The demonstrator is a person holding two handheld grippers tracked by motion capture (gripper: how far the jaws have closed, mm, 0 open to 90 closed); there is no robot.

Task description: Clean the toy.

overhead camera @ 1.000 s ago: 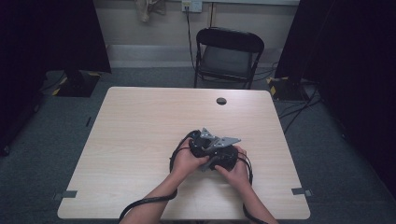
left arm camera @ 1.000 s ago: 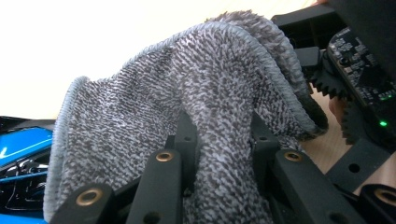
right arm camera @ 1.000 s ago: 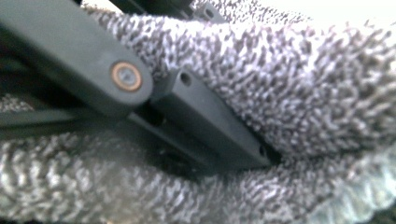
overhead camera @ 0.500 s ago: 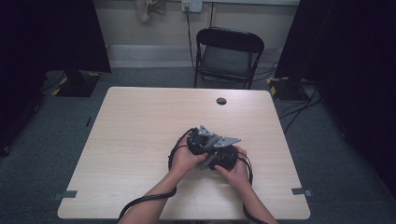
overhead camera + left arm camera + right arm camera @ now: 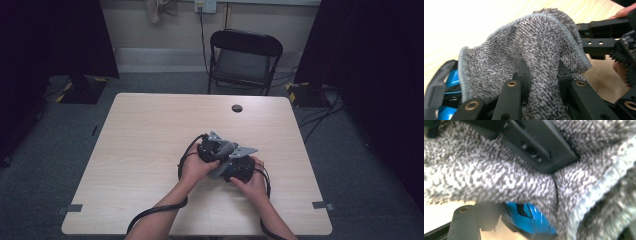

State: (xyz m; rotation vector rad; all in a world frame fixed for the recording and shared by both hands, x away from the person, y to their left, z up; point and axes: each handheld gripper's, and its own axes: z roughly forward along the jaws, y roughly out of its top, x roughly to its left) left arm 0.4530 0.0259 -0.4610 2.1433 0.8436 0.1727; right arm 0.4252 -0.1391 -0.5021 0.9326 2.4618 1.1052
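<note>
Left half of the bench [image 5: 150, 130]: bare wood from the left edge inward, plenty of free room there. Left hand [image 5: 192, 170] near mid-bench, closer to the front edge than the back, carrying the left gripper [image 5: 544, 72]. Jaws closed tight on a pinch of grey terry cloth [image 5: 536, 50]. Seen in the left gripper view as a thick fold squeezed between the two black jaws and ballooning up and over them, hemmed edge arching across the top.

No clear long axis to the cloth, bunched as it is. Main fold rising straight out of the left jaws, loose flap falling away toward the right gripper [image 5: 599, 35]. Right gripper just beside it, held in the right hand [image 5: 252, 185] and almost touching the left one in the high view.

Right jaws standing well apart. Cloth draped right across the right gripper view, hard up against the lens. Cannot tell whether the pads press on it.

Judged the key relation: free hem lying directly ahead of the right jaws and nearer to them than anything else, so only a short reach left to a second grip.

Further right and back: small dark grommet [image 5: 236, 108] near the back edge, well apart from the hands. Right edge of the bench nearer than the left, so likely more room for spreading the cloth leftward.
</note>
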